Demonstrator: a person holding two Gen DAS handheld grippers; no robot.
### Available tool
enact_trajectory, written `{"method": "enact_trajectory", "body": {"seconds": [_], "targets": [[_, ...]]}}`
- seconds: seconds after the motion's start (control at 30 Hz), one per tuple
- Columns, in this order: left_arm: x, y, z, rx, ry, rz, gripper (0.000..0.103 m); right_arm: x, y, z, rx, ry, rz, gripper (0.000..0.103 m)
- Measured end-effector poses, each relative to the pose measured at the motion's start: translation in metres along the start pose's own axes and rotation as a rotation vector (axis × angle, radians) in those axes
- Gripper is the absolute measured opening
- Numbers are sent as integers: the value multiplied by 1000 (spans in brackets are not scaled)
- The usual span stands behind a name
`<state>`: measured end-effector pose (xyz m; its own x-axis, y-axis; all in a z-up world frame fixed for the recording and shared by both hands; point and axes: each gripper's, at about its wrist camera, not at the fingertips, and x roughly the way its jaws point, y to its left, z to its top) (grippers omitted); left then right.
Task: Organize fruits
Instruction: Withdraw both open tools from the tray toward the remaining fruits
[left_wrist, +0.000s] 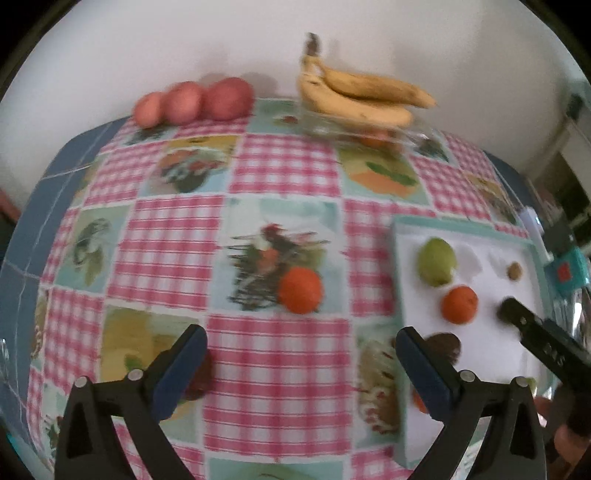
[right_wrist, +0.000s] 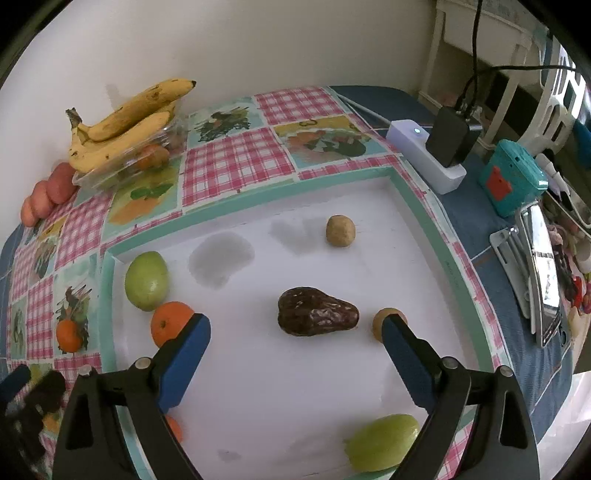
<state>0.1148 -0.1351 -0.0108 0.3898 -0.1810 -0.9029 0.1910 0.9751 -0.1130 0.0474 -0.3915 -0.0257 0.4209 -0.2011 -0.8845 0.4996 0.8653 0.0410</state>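
Note:
A white tray with a teal rim (right_wrist: 424, 218) lies on the checked tablecloth. In it are a dark brown avocado (right_wrist: 317, 312), a green fruit (right_wrist: 147, 280), an orange (right_wrist: 170, 322), two small tan fruits (right_wrist: 340, 230) (right_wrist: 384, 320) and another green fruit (right_wrist: 382, 441). My right gripper (right_wrist: 295, 332) is open and empty, above the tray just short of the avocado. My left gripper (left_wrist: 301, 343) is open and empty over the cloth, left of the tray (left_wrist: 400, 258). An orange (left_wrist: 301, 290) lies on the cloth ahead of it. Bananas (left_wrist: 360, 96) and three red fruits (left_wrist: 192, 101) sit at the back.
The bananas rest on a clear plastic container (right_wrist: 125, 168) with more fruit inside. A white power strip with a black adapter (right_wrist: 436, 151), a teal device (right_wrist: 511, 182) and a phone on a stand (right_wrist: 543, 280) lie right of the tray. A white wall stands behind the table.

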Motion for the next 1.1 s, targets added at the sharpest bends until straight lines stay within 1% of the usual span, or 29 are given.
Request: {"method": "enact_trajectory", "body": {"seconds": [0.1,0.23,0.3,0.37,0.43,0.6,0.7,0.77,0.87,1.0,1.1], "targets": [[-7,21,3,-47,-30,17,103,-3,3,-1,-9,-13,4,94],[-21,56,5,-98,-90,76,103,-11,10,-2,-14,-46,35,94],[-27,74,6,-141,-118,92,103,-14,13,-2,-3,-50,68,94],[-33,94,4,-189,-139,104,103,-16,18,-4,9,-42,126,94],[-38,112,2,-230,-148,127,103,-18,25,-6,4,-36,160,94],[-44,143,-6,-301,-150,147,103,-23,46,-13,-53,-42,159,94],[-47,151,-12,-318,-153,148,103,-24,55,-17,-61,-30,172,94],[-47,153,-15,-318,-149,150,103,-24,60,-20,-75,-25,164,94],[-46,153,-21,-309,-137,161,103,-27,66,-24,-90,-21,157,94],[-47,152,-25,-315,-135,145,103,-36,75,-32,-108,-22,160,94],[-46,152,-27,-319,-126,158,103,-43,85,-37,-132,-29,164,94]]}}
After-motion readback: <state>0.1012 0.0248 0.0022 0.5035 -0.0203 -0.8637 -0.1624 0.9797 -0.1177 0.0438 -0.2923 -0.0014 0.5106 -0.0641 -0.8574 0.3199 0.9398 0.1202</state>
